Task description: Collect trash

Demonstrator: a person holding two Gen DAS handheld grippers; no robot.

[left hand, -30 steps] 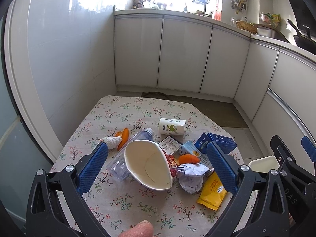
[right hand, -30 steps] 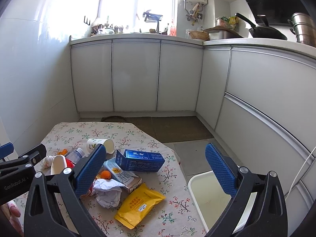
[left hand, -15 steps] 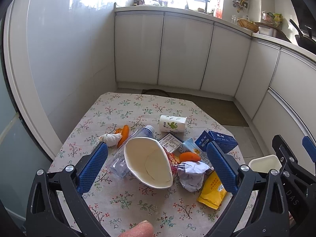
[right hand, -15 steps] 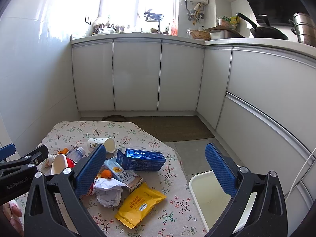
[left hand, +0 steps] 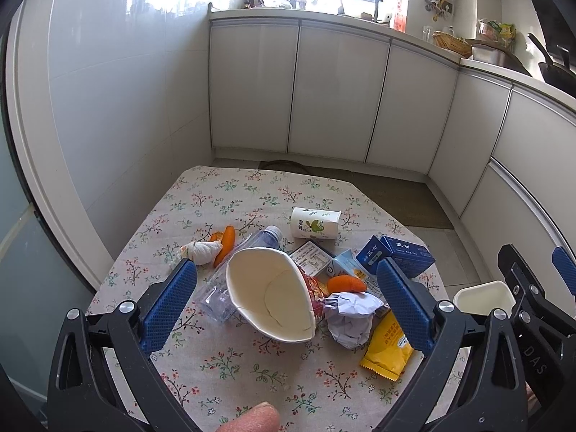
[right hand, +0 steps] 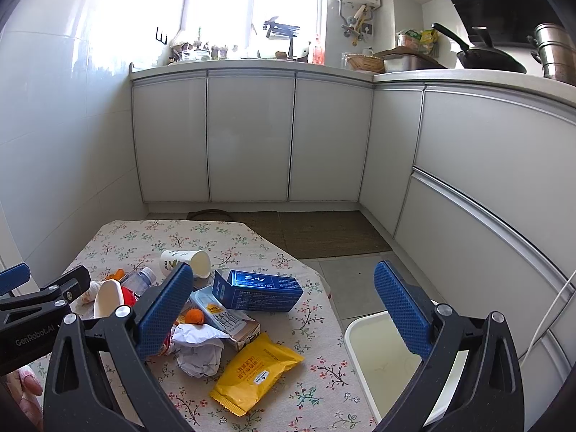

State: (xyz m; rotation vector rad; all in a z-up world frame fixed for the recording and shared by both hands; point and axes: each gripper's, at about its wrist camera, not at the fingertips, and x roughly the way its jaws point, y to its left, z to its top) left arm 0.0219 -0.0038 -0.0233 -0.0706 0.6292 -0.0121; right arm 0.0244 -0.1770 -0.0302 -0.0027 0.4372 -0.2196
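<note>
Over on the left, the left gripper [left hand: 286,300] hangs above the floral tablecloth [left hand: 223,194], jaws spread wide with nothing between them but air. Farthest left in the litter sits a crumpled white tissue [left hand: 201,251] touching an orange peel [left hand: 226,243]. Next along, a clear plastic bottle [left hand: 248,252] lies flat, partly under a big white paper bowl [left hand: 268,297] tipped on its side. Only the left wrist view looks into that bowl's mouth; from the right wrist it is a thin rim. Behind them a small paper cup [left hand: 315,223] lies on its side, and here the right wrist view alone shows its open mouth. Middle right: a crumpled paper ball [right hand: 198,349], a milk carton [right hand: 225,318] with another orange peel piece [right hand: 194,315] on it, a blue box [right hand: 257,289] resting on the carton's far end, and a yellow snack packet [right hand: 255,372] nearest. The right gripper [right hand: 282,307] is wide open too, holding nothing, hovering over the table's right edge. Far right, beside the table, stands the white bin [right hand: 363,363]; its inside shows in the right wrist view alone.
</note>
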